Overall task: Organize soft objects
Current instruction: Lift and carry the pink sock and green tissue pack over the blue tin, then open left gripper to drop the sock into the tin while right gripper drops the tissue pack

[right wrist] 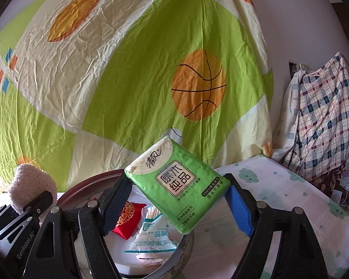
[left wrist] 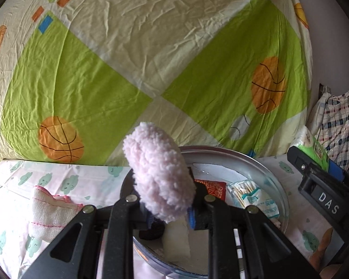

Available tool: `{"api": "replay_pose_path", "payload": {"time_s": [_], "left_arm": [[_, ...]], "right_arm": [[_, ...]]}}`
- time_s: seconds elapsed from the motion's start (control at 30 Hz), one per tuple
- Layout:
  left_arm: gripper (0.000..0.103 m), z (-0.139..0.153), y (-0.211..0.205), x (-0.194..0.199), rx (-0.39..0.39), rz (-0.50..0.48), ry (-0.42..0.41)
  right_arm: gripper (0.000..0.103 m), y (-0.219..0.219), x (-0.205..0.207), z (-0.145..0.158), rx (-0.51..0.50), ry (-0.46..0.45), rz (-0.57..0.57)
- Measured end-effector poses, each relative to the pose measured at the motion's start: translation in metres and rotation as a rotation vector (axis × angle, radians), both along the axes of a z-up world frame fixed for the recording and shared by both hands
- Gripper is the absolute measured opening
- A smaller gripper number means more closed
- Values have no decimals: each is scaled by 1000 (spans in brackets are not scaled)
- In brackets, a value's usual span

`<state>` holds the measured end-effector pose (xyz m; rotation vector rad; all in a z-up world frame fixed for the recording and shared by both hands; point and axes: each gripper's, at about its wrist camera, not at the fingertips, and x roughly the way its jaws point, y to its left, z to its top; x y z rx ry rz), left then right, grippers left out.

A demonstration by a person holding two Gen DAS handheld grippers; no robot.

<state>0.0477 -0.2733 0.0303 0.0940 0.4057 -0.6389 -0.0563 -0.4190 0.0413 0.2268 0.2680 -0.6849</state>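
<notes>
basketball-print sheet (right wrist: 132, 74) hangs behind; plaid cloth (right wrist: 321, 116) heaped at right.

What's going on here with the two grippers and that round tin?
A person is sorting soft things into a round tin on a cloud-print cloth. The left gripper has its jaws shut on a fluffy pink puff above the tin. The right gripper grips a green tissue pack, also over the tin. A cotton swab bag and a red pouch already lie inside. A folded white cloth lies outside, to the left.
</notes>
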Motion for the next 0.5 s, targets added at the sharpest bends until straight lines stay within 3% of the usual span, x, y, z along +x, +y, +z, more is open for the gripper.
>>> {"api": "replay_pose_path", "payload": {"time_s": [0.5], "left_arm": [[20,-22,-41,17,70,-4,69]], "right_arm": [[81,-22,16,-18,31,79,-22]]}}
